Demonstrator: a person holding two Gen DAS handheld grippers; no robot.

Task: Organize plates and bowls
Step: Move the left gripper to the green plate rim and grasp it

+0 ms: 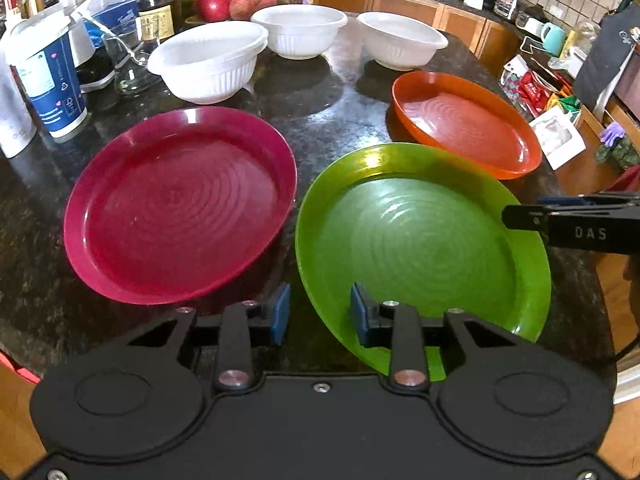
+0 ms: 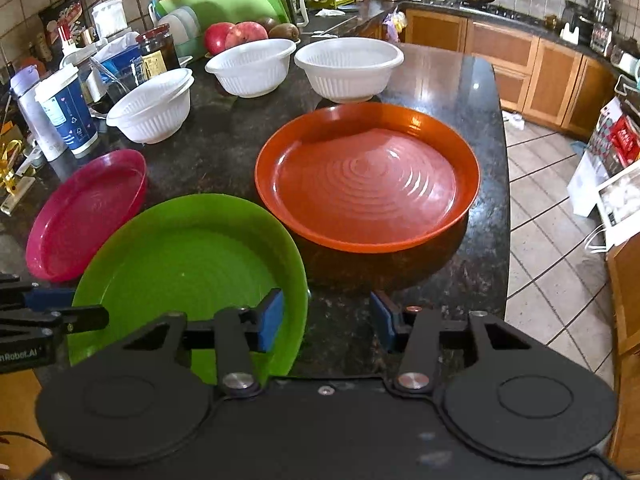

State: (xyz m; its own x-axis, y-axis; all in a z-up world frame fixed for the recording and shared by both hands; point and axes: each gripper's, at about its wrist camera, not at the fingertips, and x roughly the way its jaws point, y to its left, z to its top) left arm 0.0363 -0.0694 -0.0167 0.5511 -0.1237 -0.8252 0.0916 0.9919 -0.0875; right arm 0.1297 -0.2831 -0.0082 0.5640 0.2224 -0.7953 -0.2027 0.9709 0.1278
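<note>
Straddling near rim of green plate [image 1: 424, 240] with parted left gripper [image 1: 320, 314], nearer than parted, empty right gripper [image 2: 326, 320].

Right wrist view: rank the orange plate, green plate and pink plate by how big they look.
1. orange plate and green plate: too alike, the green partly hidden
2. pink plate: smallest, though farther off and seen at an angle

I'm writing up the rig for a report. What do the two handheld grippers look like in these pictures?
Both are matte black. The left gripper and right gripper each have two blue pads on black linkage bars with silver pivot bolts, plus two round black discs on the body. Seen side-on, the right one carries white "DAS" lettering, the left one "Robot.AI". No sleeves or hands are visible.
</note>
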